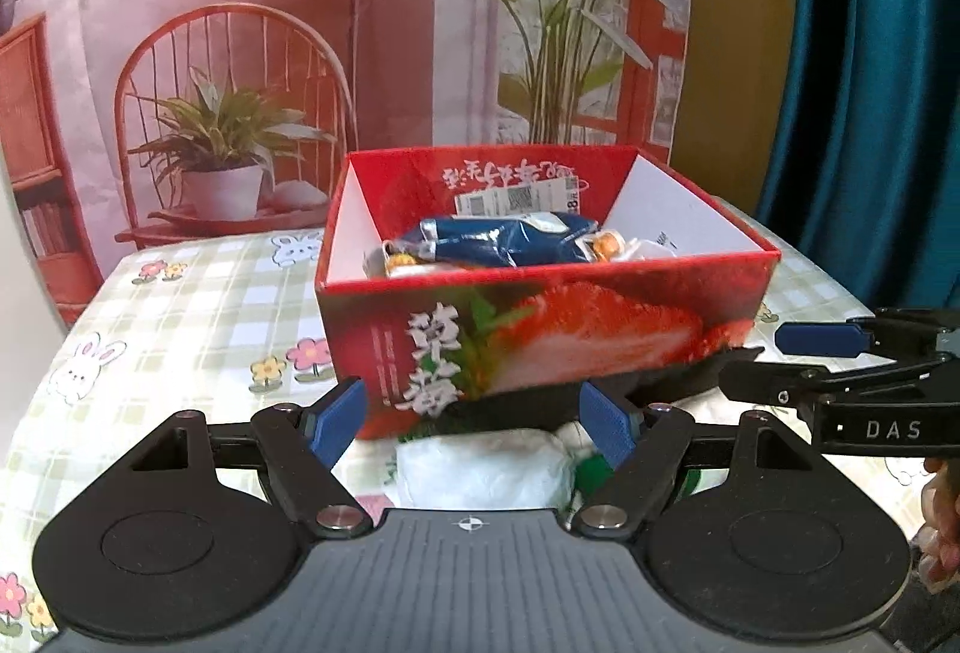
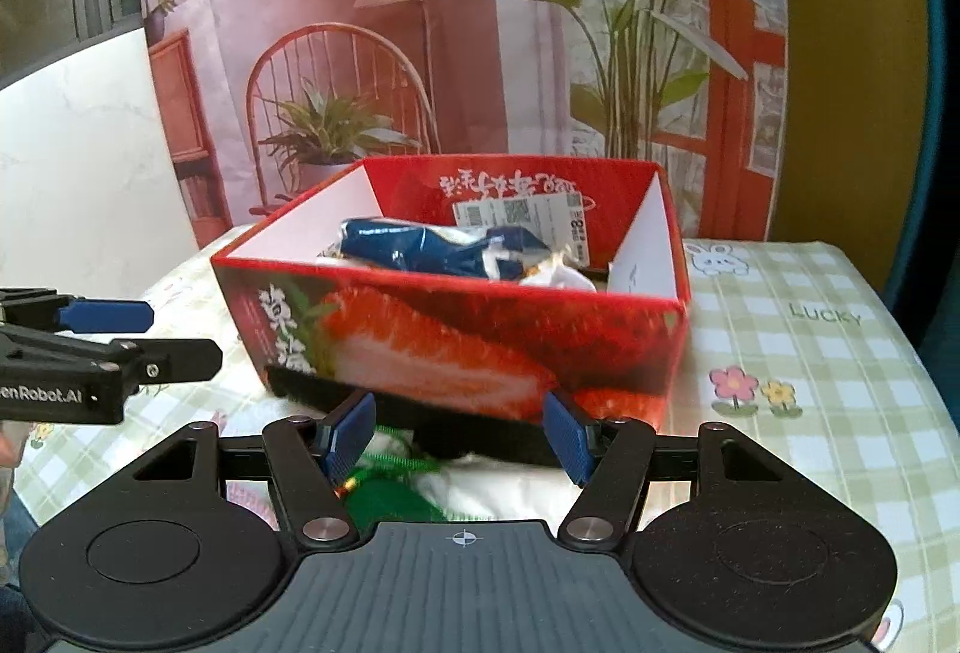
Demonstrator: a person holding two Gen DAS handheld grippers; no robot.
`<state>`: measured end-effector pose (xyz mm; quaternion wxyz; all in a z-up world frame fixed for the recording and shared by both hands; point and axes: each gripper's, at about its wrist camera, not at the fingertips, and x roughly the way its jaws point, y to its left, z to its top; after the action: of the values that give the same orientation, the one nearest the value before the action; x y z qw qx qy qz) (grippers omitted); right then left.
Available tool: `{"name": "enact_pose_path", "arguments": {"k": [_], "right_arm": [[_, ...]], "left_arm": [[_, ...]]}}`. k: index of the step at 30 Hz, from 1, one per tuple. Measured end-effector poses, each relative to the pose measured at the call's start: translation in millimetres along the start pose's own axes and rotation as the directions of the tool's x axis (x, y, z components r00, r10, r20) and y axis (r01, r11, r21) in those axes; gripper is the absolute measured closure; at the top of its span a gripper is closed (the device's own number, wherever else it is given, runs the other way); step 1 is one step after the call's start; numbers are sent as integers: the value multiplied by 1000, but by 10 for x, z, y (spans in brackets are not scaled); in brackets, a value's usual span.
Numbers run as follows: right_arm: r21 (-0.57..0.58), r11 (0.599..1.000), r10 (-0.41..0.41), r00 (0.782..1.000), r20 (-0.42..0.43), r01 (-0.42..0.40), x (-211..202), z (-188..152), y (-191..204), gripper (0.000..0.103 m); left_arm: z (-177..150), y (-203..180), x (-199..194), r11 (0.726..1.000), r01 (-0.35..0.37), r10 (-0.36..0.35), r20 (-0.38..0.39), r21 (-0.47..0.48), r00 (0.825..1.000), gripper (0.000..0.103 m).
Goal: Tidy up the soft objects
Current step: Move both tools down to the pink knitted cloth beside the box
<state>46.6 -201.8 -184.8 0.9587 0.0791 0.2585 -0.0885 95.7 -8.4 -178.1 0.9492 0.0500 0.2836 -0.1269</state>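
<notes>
A red strawberry-print box (image 1: 540,335) (image 2: 456,341) stands open on the table. Inside lie a blue packet (image 1: 510,242) (image 2: 432,248) and some smaller wrapped items. In front of the box lie a white soft bundle (image 1: 480,467) (image 2: 510,488), a green pouch with a cord (image 2: 390,491) and a black strap (image 2: 480,431). My left gripper (image 1: 474,422) is open, its blue pads on either side above the white bundle. My right gripper (image 2: 459,434) is open over the green pouch and the bundle. Each gripper also shows from the side in the other view: the right gripper (image 1: 756,359), the left gripper (image 2: 180,335).
The table wears a green checked cloth (image 1: 198,305) (image 2: 810,353) with rabbits and flowers. A printed backdrop (image 1: 300,23) of a chair, lamp and plants hangs behind. A teal curtain (image 1: 870,83) is at the right, and part of a hand (image 1: 939,527) shows at the edge.
</notes>
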Motion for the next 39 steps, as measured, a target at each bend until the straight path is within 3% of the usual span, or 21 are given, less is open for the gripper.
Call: {"name": "enact_pose_path", "arguments": {"k": [8,27,39], "right_arm": [[1,1000,14,1000,-18,-14,-40,-240,78,44],[38,999,9,1000,-15,-8,-32,-301,21,44],[38,999,29,999,-43,-28,27,-359,57,44]], "left_arm": [[-133,72,-87,998,16,-16,8,-59,1000,23],[-221,283,-15,987,-20,15,-32,-159,999,23],[-285,277,92,982,38,-51,-65,-186,997,25]]}}
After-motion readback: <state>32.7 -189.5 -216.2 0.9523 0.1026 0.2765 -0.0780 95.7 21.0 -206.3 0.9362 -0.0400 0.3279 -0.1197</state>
